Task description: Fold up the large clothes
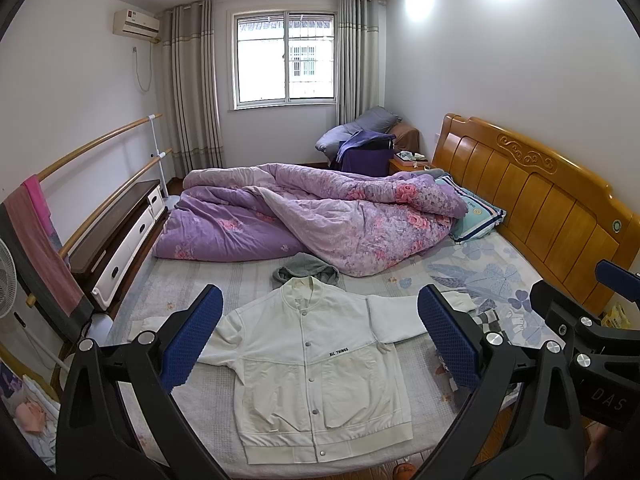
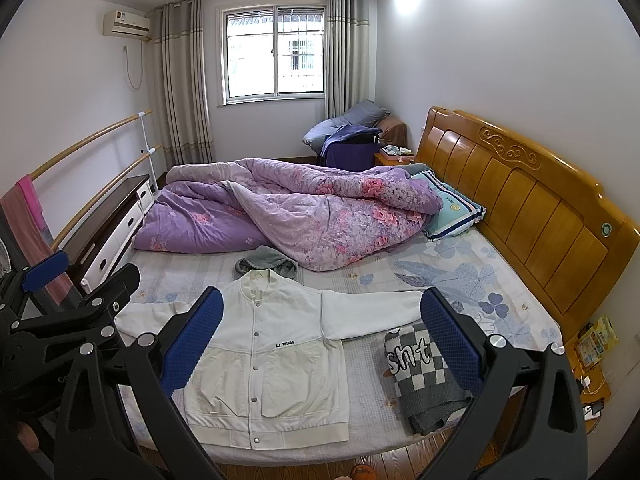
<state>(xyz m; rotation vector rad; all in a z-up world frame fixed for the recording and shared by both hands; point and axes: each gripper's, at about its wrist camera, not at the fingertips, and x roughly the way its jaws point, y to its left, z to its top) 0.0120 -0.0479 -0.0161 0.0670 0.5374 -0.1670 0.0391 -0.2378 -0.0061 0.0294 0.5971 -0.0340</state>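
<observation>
Jaws wide apart on the left gripper (image 1: pixel 320 336), blue ribbed pads (image 1: pixel 198 328) spread, nothing between them, held up off the bed. Same on the right gripper (image 2: pixel 322 338): pads (image 2: pixel 452 340) well apart, nothing clamped, hovering over the near edge of the mattress. Each gripper visible in the other's view, side by side at about the same height.

Straight ahead past the fingers, the white jacket (image 1: pixel 316 372), laid flat on its back on the bed (image 1: pixel 400 408), snapped shut down the front, collar pointing away, hem at the near mattress edge. Both sleeves stretched out sideways, one reaching toward the headboard side, the other toward the dresser side. Small black lettering "ALL THINGS" on the chest.

Just beyond the collar, touching it, a grey hooded garment (image 1: pixel 306 270), bunched up. Beside the jacket on the headboard side, a grey-and-white checkered knit (image 2: pixel 424 376) with big letters, folded, lying near the mattress edge under the outstretched sleeve's end.

Further back, a purple floral quilt (image 1: pixel 312 216) heaped across the far half of the bed, a teal striped pillow (image 1: pixel 476 216) poking out beside it against the wooden headboard (image 1: pixel 540 200).

Off to the left, a dark-topped dresser (image 1: pixel 120 232) with white drawers, two wooden rails (image 1: pixel 100 148) along the wall with pink cloth (image 1: pixel 38 216) draped over, a fan (image 1: pixel 6 280) partly in frame. At the far wall, the window (image 1: pixel 286 60) between drawn-back curtains (image 1: pixel 192 88), an air conditioner (image 1: pixel 136 24) high up.
</observation>
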